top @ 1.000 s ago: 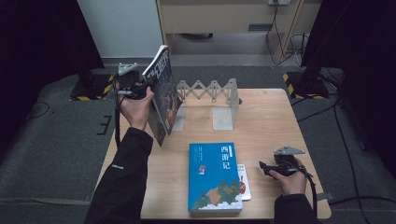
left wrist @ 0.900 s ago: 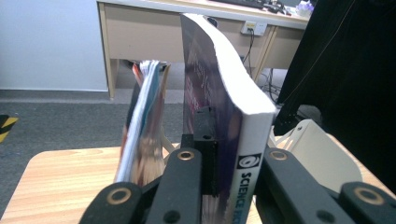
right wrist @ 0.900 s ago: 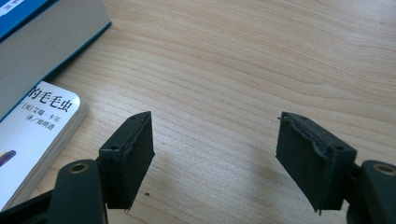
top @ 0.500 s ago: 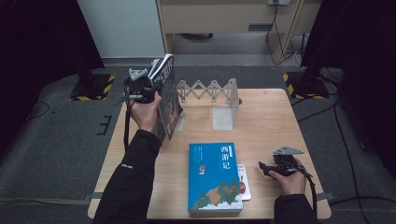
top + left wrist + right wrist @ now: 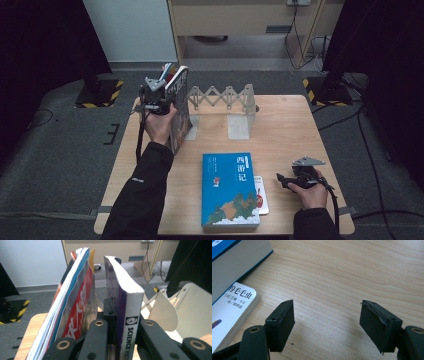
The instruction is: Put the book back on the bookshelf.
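My left gripper is shut on a thick book with a purple spine, held upright over the table's far left, at the left end of the white folding book rack. In the left gripper view the jaws clamp that book at its spine, with my left gripper low in the frame. Thin colourful magazines stand just outside one jaw. My right gripper rests open near the front right edge. Its jaws stand apart over bare wood.
A large blue book lies flat at the front middle of the wooden table, partly covering a small white book. Both show at the left of the right gripper view, the blue book and the white book. Dark floor surrounds the table.
My left hand has carried the purple-spined book rightward and a little down toward the rack, and the book now stands more upright. The right hand has not moved.
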### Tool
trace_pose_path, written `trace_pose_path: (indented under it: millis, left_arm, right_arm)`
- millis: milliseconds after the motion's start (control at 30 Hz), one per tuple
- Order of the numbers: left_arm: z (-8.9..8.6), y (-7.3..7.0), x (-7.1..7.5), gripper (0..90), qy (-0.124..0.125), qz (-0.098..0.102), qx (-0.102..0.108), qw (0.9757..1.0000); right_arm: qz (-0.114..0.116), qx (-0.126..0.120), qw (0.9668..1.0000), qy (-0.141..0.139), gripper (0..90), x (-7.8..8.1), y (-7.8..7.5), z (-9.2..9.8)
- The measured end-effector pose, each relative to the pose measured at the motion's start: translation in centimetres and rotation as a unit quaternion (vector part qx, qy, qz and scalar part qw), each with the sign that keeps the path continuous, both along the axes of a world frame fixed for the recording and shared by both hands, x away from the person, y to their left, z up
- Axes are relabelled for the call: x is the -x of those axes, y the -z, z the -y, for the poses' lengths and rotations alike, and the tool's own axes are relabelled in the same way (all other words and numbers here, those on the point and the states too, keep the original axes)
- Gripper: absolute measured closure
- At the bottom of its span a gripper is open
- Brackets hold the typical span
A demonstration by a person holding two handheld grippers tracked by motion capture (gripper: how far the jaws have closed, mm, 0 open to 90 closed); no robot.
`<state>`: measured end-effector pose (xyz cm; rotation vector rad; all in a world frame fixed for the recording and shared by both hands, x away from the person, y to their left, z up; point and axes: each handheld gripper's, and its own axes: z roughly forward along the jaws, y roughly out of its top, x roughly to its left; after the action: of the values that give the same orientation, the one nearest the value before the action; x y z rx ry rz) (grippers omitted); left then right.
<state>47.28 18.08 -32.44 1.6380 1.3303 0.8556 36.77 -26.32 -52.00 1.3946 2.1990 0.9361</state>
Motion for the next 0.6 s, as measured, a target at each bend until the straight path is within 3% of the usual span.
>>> trace_pose_path:
  millis: [167,333,500,600]
  left_arm:
    - [0.5,0.1,0.1,81.4,0.0,0.001,-0.021,0.9998]
    - [0.6,0.3,0.5,80.9,0.002,-0.015,-0.032,0.9994]
    - [0.3,0.7,1.5,80.6,0.009,-0.014,-0.032,0.9993]
    - [0.0,0.7,2.1,80.1,0.014,-0.023,-0.019,0.9995]
  right_arm:
    - [0.0,-0.001,1.0,-0.001,27.7,0.0,0.0,0.0]
    - [0.0,-0.001,1.0,-0.001,27.8,0.0,0.0,0.0]
    - [0.002,-0.001,1.0,-0.001,27.8,0.0,0.0,0.0]
    - [0.0,0.0,1.0,-0.003,27.6,0.0,0.0,-0.1]
